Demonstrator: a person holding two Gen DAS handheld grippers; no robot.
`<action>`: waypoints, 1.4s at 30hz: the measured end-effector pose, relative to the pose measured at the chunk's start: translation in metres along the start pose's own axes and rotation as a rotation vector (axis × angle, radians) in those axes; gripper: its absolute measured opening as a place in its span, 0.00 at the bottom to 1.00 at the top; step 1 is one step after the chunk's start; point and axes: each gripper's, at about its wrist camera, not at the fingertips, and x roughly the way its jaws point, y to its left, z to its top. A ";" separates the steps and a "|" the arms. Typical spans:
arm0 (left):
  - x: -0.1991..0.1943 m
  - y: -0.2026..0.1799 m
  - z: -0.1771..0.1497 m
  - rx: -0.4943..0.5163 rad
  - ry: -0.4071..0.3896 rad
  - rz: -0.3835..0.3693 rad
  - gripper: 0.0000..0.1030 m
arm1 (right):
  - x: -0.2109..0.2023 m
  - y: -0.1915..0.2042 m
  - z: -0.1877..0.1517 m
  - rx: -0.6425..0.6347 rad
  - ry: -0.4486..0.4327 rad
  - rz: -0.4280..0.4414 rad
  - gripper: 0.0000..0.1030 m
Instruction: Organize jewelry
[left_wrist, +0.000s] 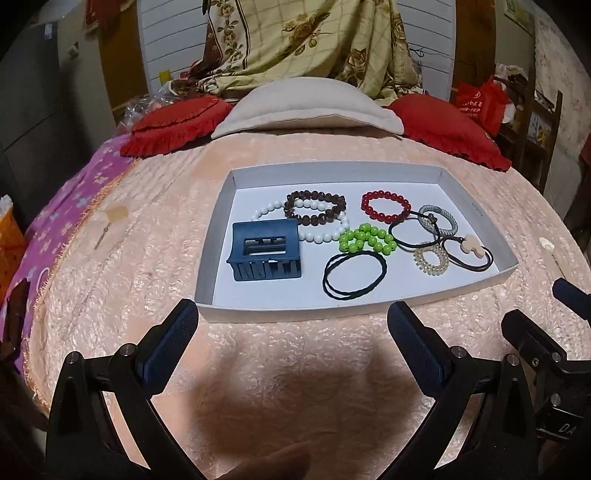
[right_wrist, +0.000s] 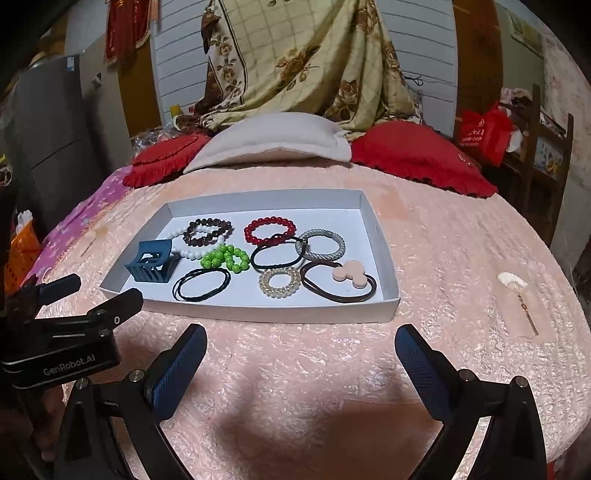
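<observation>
Sitting on the peach bedspread (left_wrist: 295, 369) is a shallow white tray (left_wrist: 221, 206) with all the jewelry laid out inside it, and both grippers hang just short of its near edge, not touching anything.

The left gripper (left_wrist: 291, 332) has its fingers wide apart with only bedspread between them. Same deal with the right gripper (right_wrist: 301, 352): fingers spread about as far as they go, nothing in between.

Inside the tray, left to right in the left wrist view: a blue claw hair clip (left_wrist: 265, 250) stands at the near left, with a white bead bracelet (left_wrist: 325, 236) just behind it and a brown bead bracelet (left_wrist: 315, 212) lying partly on top of the white one. A red bead bracelet (left_wrist: 385, 206) is toward the back, middle-right. A green bead piece (left_wrist: 367, 240) sits in the centre, touching a thin black hair tie (left_wrist: 354, 275) lying nearer the front. Further right there's another black hair tie (left_wrist: 415, 230), a silver mesh bangle (left_wrist: 439, 219), a clear spiral hair ring (left_wrist: 430, 260), and a brown hair tie with a pink flower charm (left_wrist: 470, 242) up against the right wall.

Behind the tray: a beige pillow (left_wrist: 306, 107) between two red cushions (left_wrist: 177, 125).
</observation>
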 end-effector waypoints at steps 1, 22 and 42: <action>-0.001 0.000 0.000 0.001 -0.003 0.003 1.00 | 0.001 0.001 0.000 -0.001 0.005 -0.003 0.98; -0.004 -0.001 -0.002 0.004 -0.012 -0.001 1.00 | -0.003 0.003 -0.004 -0.018 -0.010 -0.031 0.98; -0.004 -0.005 -0.003 0.005 -0.010 -0.014 1.00 | -0.003 0.007 -0.004 -0.033 -0.010 -0.037 0.98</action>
